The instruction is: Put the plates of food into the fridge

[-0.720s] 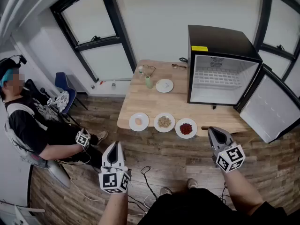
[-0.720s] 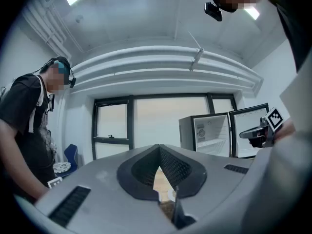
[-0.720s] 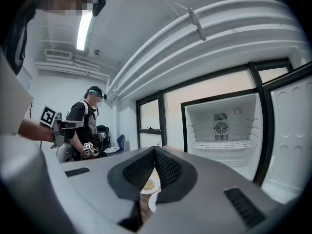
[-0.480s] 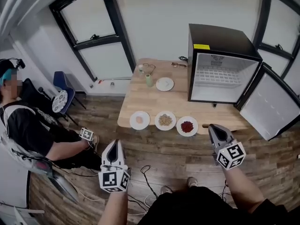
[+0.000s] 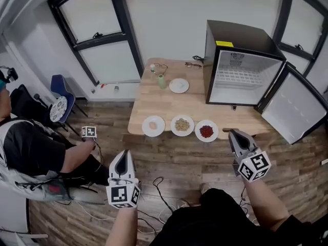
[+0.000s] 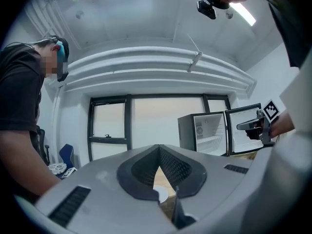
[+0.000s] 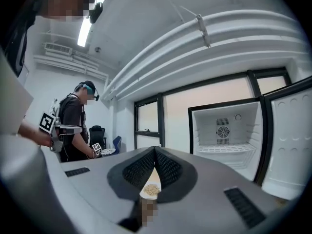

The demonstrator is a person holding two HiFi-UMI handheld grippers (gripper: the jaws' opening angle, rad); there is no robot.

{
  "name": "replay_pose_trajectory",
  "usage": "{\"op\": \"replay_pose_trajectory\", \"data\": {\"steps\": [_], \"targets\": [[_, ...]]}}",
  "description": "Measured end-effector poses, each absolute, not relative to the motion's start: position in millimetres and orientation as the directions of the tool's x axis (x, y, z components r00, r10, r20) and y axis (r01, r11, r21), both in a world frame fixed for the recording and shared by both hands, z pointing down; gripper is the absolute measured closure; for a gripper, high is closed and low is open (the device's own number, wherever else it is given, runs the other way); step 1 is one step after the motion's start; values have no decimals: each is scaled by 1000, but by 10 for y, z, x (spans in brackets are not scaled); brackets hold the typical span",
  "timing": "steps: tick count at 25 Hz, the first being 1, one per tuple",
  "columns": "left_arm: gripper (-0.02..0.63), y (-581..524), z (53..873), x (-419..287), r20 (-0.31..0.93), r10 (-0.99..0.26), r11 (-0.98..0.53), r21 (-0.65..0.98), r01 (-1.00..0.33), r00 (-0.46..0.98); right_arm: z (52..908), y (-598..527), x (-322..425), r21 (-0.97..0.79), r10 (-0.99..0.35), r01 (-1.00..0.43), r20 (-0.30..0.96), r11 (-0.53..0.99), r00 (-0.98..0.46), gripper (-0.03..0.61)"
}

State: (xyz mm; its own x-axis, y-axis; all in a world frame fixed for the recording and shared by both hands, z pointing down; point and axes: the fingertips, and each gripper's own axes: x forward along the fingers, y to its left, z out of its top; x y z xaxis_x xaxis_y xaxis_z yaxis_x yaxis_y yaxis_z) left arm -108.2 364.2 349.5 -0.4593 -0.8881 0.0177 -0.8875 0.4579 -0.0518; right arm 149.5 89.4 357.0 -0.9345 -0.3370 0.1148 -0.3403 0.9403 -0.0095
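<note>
Three plates stand in a row at the wooden table's [image 5: 154,104] near edge: one with pinkish food [image 5: 153,125], one with tan food [image 5: 182,125], one with red food [image 5: 206,131]. A fourth white plate [image 5: 179,85] lies farther back. The black fridge [image 5: 241,70] at the table's right has its door [image 5: 294,104] swung wide, its shelves bare. My left gripper [image 5: 123,155] is shut and empty, held over the floor short of the table. My right gripper [image 5: 233,134] is shut and empty near the table's front right edge. The tan plate [image 7: 151,190] shows beneath its jaws.
A person [image 5: 31,152] sits at the left holding a marker-cube gripper [image 5: 89,132], beside a blue chair [image 5: 60,88]. Cables [image 5: 159,186] trail on the wooden floor before my feet. A green cup [image 5: 162,81] and glasses [image 5: 195,64] lie at the table's back.
The seated person has leaned and shifted left, raising the marker-cube gripper. The view has tilted slightly. Both my grippers stay shut in nearly the same place.
</note>
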Motion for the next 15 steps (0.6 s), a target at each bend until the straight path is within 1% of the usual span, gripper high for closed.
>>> {"op": "replay_pose_trajectory", "data": {"steps": [7,11,15], "targets": [[611,3569,3639,-1164,30,-890,453,-34,-891,-454,3638,779,1499,-6,-359,-363,123,932,-925,557],[611,3488,3654,-1235,43,-884,463,-47,-885,-465,3723,629,1342,-25,-344,-348,112,937,-932,557],[611,3407,3654,-1448,64,-866,492,-60,-869,-495,3860,410,1017,-48,-323,-330,116,943,-939,557]]}}
